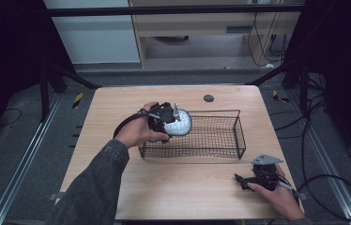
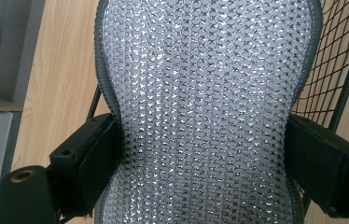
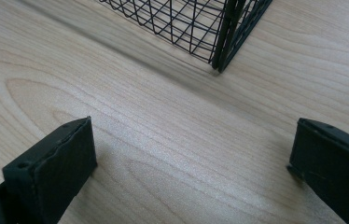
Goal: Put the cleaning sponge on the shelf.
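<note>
A round, silvery chain-mesh pad (image 2: 207, 116) with a grey fabric rim is pinched by the left hand-held gripper (image 1: 168, 117) over the left end of the black wire basket (image 1: 220, 140), while the right hand-held gripper (image 3: 193, 172) is held spread above the pale wood-grain counter (image 3: 163, 140).

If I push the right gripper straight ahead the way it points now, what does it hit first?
Probably the near corner of the black wire basket. The right gripper has its jaws open over bare table, with nothing between them and that corner, which sits slightly right of centre. Depth is hard to judge.
</note>
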Available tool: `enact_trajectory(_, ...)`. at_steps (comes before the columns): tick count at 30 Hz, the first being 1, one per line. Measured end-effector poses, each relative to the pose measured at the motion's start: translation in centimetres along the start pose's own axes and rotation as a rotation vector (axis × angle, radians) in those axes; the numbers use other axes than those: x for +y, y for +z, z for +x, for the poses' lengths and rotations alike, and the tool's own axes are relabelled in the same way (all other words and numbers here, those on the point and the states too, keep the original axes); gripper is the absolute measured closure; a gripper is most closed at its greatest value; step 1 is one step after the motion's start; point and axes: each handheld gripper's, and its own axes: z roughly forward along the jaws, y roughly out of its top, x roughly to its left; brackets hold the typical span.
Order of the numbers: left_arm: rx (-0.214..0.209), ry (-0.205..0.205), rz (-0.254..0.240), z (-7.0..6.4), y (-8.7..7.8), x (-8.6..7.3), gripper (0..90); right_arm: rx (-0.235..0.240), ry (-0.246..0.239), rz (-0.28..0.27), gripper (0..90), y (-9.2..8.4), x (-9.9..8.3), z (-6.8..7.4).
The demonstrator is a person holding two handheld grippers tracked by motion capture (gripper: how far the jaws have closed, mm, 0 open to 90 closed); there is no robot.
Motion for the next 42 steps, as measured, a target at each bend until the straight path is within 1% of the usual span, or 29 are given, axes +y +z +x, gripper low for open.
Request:
enact_trajectory(4, -0.015, -0.003, 0.001, -0.2, 0.4, 0.0, 13.1, 0.0, 0.0, 0.001, 0.6, 0.0, 0.0, 0.0)
enact_trajectory(7, -0.019, -0.008, -0.01, -0.2, 0.5, 0.0, 13.1, 0.0, 0.0, 0.0, 0.6, 0.0, 0.0, 0.0)
enact_trajectory(10, -0.026, -0.014, -0.009, -0.2, 0.7, 0.0, 13.1, 0.0, 0.0, 0.0, 0.6, 0.0, 0.0, 0.0)
enact_trajectory(12, -0.03, -0.008, 0.004, -0.3, 1.0, 0.0, 13.0, -0.001, -0.001, 0.0, 0.6, 0.0, 0.0, 0.0)
enact_trajectory(15, -0.031, -0.009, 0.001, -0.2, 1.1, 0.0, 13.0, 0.0, 0.0, 0.0, 0.6, 0.0, 0.0, 0.0)
enact_trajectory(22, -0.046, -0.017, 0.002, -0.1, 1.6, 0.2, 12.2, -0.004, -0.005, -0.001, 0.6, 0.0, 0.0, 0.0)
enact_trajectory(24, -0.049, -0.033, -0.002, -0.1, 1.7, 0.2, 11.6, -0.003, -0.003, 0.0, 0.6, 0.0, 0.0, 0.0)
enact_trajectory(25, -0.049, -0.033, -0.002, -0.1, 1.7, 0.2, 11.0, -0.003, -0.003, 0.0, 0.6, 0.0, 0.0, 0.0)
enact_trajectory(27, -0.063, -0.059, -0.021, 0.2, 1.6, 0.1, 9.1, -0.001, -0.001, 0.001, 0.6, 0.0, 0.0, 0.0)
enact_trajectory(29, -0.057, -0.073, -0.031, 0.2, 1.6, -0.1, 7.0, 0.0, 0.0, 0.0, 0.6, 0.0, 0.0, 0.0)
enact_trajectory(31, -0.068, -0.09, -0.038, 0.3, 1.7, -0.3, 4.9, -0.001, -0.001, 0.0, 0.6, 0.0, 0.0, 0.0)
enact_trajectory(32, -0.068, -0.09, -0.038, 0.3, 1.7, -0.3, 3.9, -0.001, -0.002, 0.0, 0.6, 0.0, 0.0, 0.0)
enact_trajectory(35, -0.083, -0.117, -0.038, 0.3, 1.6, -0.6, 3.8, -0.001, -0.002, 0.001, 0.6, 0.0, 0.0, 0.0)
enact_trajectory(42, -0.083, -0.131, -0.052, 0.4, 1.4, -0.9, 6.2, -0.001, -0.001, 0.001, 0.6, 0.0, 0.0, 0.0)
